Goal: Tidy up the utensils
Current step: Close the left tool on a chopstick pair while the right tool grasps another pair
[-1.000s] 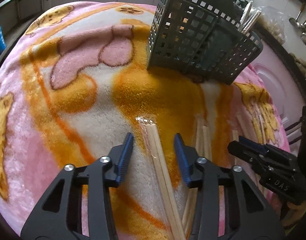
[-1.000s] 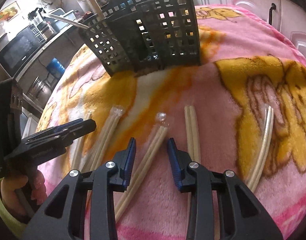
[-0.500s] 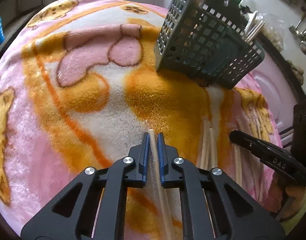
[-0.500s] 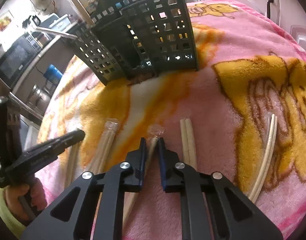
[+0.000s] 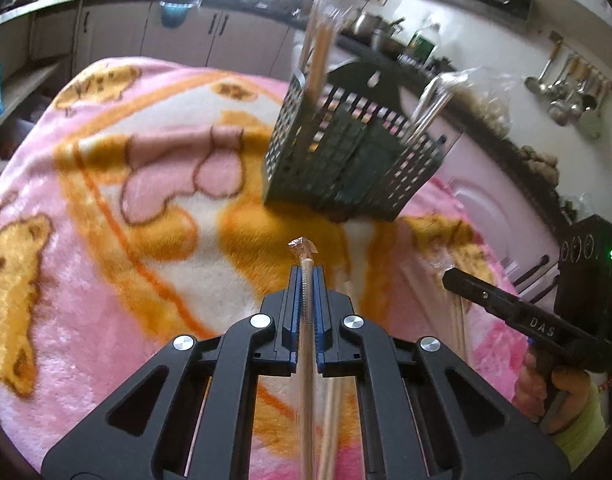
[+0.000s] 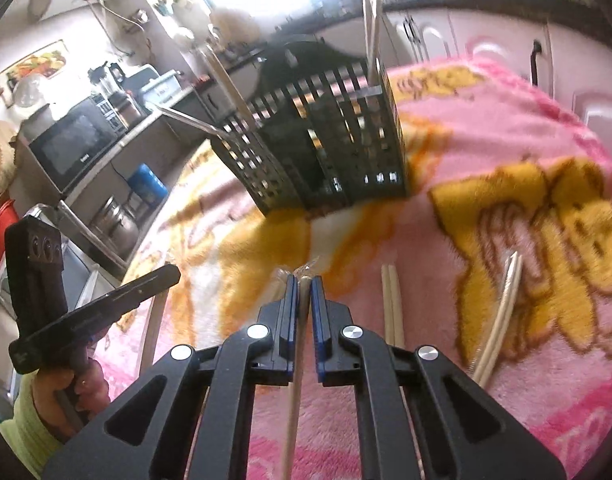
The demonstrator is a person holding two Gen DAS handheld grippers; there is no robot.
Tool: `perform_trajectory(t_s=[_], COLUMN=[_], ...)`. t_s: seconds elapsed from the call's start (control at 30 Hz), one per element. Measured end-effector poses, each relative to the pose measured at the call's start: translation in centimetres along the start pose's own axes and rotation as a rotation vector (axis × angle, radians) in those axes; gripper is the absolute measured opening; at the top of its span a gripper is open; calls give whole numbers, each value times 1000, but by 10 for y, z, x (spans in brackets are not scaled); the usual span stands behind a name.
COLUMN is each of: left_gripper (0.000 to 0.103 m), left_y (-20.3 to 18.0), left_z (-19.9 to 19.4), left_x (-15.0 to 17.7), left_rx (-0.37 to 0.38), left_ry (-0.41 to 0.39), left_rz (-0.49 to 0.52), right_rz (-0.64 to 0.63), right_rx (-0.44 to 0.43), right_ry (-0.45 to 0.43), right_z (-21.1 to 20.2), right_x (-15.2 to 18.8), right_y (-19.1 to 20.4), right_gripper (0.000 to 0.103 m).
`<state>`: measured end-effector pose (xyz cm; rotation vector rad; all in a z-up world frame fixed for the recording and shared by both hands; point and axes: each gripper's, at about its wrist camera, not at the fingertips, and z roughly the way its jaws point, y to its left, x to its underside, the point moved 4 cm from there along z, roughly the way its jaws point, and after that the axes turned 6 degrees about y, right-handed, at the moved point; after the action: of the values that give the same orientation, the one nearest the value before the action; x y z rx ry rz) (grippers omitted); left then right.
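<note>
Both grippers are clenching wrapped chopstick pairs above a pink and orange blanket (image 5: 106, 280) as the sorting is getting under way. In the left wrist view, the left gripper (image 5: 306, 280) is pinching one wrapped pair (image 5: 306, 276) at lower centre, its crimped wrapper tip poking out beyond the fingertips; in the right wrist view, the right gripper (image 6: 302, 288) is gripping a second wrapped pair (image 6: 296, 380) the same way. The dark slotted utensil caddy (image 5: 346, 160) is standing in the upper centre of both frames, well apart from both grippers, and is already holding some chopsticks (image 5: 318, 52) and metal utensils (image 5: 430, 104). Work is clearly remaining: a bare chopstick pair (image 6: 392, 308) and another wrapped pair (image 6: 502, 312) are lying on the blanket at the right of the right wrist frame, with more sticks (image 6: 154, 320) lying at lower left.
</note>
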<state>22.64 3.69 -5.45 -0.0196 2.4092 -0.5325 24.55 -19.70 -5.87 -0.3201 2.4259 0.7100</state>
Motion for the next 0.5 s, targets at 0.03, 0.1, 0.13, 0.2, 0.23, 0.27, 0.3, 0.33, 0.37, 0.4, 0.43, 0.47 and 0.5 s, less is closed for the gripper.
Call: perform_trajectory(t_s=[0.03, 0.1, 0.13, 0.2, 0.23, 0.27, 0.3, 0.33, 0.37, 0.4, 0.43, 0.47, 0.5], left_gripper=[1, 1, 1, 1, 1, 1, 1, 1, 1, 1, 1, 1, 1], left_y=[-3, -7, -10, -14, -16, -18, -20, -23, -25, -28, -30, -31, -33], left_z=[-3, -11, -14, -19, -21, -24, -25, -27, -28, -30, -32, -34, -36], left_x=[-1, -3, -4, -6, -7, -9, -11, -13, -14, -16, -17, -19, -23], left_rx=[6, 16, 24, 28, 28, 33, 36, 36, 35, 34, 34, 36, 36], left_ry=[-12, -35, -48, -70, -83, -98, -106, -119, -126, -140, -150, -160, -174], left_rz=[3, 6, 8, 12, 12, 7, 6, 8, 10, 15, 17, 19, 22], right_rz=[-5, -15, -21, -29, -33, -34, -35, -35, -35, -39, -45, -51, -60], right_rx=[1, 3, 5, 14, 20, 26, 33, 38, 39, 41, 47, 53, 56], right_ry=[-13, -50, -69, -99, -118, -132, -150, -165, -176, -189, -205, -220, -236], right_z=[-3, -16, -23, -30, -36, -38, -44, -48, -51, -55, -61, -65, -70], right_x=[-1, -1, -2, -3, -3, -4, -5, -5, -6, -6, -8, -9, -11], right_y=[3, 4, 4, 8, 8, 10, 9, 9, 10, 10, 11, 12, 12], right_gripper=[7, 7, 7, 7, 6, 6, 6, 6, 6, 6, 6, 6, 6])
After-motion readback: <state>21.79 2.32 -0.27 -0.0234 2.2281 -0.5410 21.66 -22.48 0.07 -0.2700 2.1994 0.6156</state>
